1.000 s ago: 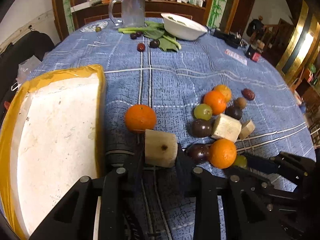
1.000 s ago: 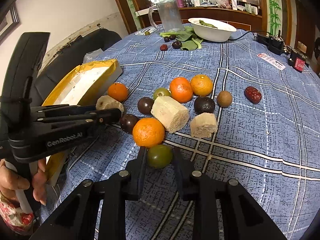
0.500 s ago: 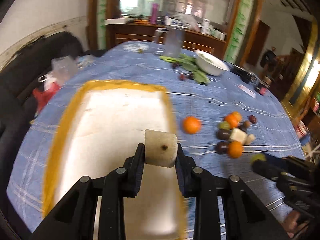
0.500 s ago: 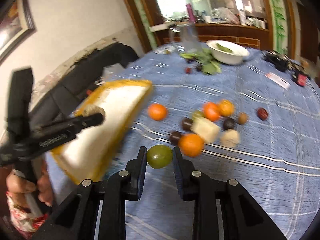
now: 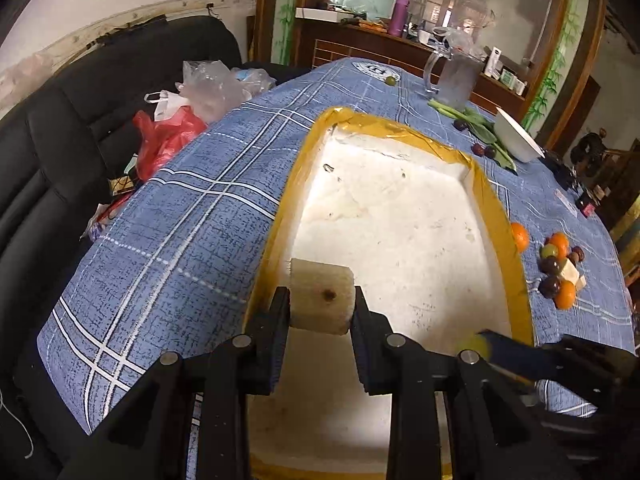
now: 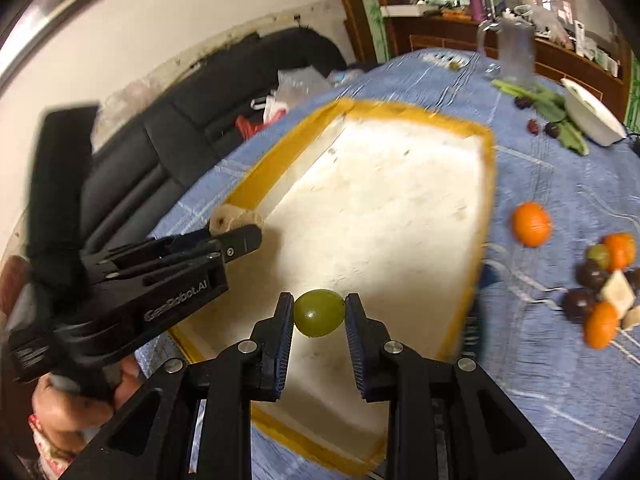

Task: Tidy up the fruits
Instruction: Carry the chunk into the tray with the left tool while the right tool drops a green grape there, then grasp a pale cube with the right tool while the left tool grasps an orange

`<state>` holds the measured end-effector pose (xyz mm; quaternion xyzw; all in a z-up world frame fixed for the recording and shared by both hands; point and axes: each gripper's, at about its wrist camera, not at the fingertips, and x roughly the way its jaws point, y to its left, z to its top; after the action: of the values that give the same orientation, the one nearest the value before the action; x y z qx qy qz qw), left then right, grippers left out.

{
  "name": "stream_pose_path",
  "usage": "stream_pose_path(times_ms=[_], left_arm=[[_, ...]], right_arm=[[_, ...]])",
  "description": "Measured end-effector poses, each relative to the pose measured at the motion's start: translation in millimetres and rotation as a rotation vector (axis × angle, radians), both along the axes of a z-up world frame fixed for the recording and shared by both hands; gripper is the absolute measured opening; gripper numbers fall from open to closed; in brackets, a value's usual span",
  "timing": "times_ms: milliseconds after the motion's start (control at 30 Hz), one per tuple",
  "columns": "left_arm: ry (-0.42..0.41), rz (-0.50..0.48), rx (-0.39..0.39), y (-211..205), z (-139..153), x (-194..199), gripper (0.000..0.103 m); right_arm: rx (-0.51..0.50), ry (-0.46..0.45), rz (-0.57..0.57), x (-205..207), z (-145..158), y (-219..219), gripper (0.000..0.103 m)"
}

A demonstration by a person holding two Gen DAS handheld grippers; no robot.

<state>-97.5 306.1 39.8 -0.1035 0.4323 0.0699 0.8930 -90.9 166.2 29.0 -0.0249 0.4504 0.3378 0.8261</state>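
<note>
The left hand-held gripper (image 5: 322,306) clamps a pale, rough block (image 5: 322,300); the right hand-held gripper (image 6: 319,314) pinches a smooth green grape (image 6: 319,313), both over the yellow-rimmed foam tray (image 6: 486,184) at frame centre.

Your work surface is a round table covered by a blue plaid tablecloth (image 5: 192,216). At frame centre, a shallow white foam tray with a yellow taped rim (image 5: 298,184) lies on the cloth. At right, you see a single orange (image 6: 531,224) just beside the tray, then a cluster of oranges, dark round fruits and pale cut chunks (image 6: 600,300). At upper right stand a clear glass pitcher (image 5: 456,76), green leafy stalks (image 5: 476,124) and a white bowl (image 5: 518,140).
</note>
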Motion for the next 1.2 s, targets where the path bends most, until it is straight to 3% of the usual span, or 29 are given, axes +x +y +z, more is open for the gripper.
stream_pose_path(times_ms=[100, 333, 467, 600, 700, 833, 1033, 1200], left_arm=[[-0.004, -0.003, 0.02, -4.4, 1.5, -4.1, 0.03], [-0.075, 0.022, -0.03, -0.7, 21.9, -18.7, 0.058], [-0.112, 0.039, -0.053, -1.7, 39.0, -32.1, 0.061], [-0.159, 0.042, -0.057, -13.5, 57.2, -46.9, 0.069], [-0.188, 0.014, -0.053, -28.3, 67.2, -53.1, 0.075], [-0.192, -0.054, -0.054, -56.9, 70.7, -49.3, 0.075], [-0.153, -0.157, -0.075, -105.3, 62.7, -26.6, 0.075], [-0.105, -0.264, -0.072, -152.5, 47.8, -9.2, 0.075]], right_arm=[[-0.012, 0.012, -0.01, -0.1, -8.0, 7.2, 0.03], [-0.026, -0.048, -0.008, -8.4, 7.5, -2.5, 0.032], [0.015, -0.09, -0.035, -12.9, 28.7, -29.8, 0.034], [0.062, -0.138, -0.101, -17.0, 55.3, -78.6, 0.035], [0.065, -0.194, -0.186, -21.1, 72.4, -131.7, 0.044], [0.029, -0.234, -0.319, -16.0, 84.0, -197.8, 0.05], [0.017, -0.19, -0.495, -4.1, 76.6, -283.3, 0.057], [0.01, -0.116, -0.498, 13.7, 48.3, -296.1, 0.057]])
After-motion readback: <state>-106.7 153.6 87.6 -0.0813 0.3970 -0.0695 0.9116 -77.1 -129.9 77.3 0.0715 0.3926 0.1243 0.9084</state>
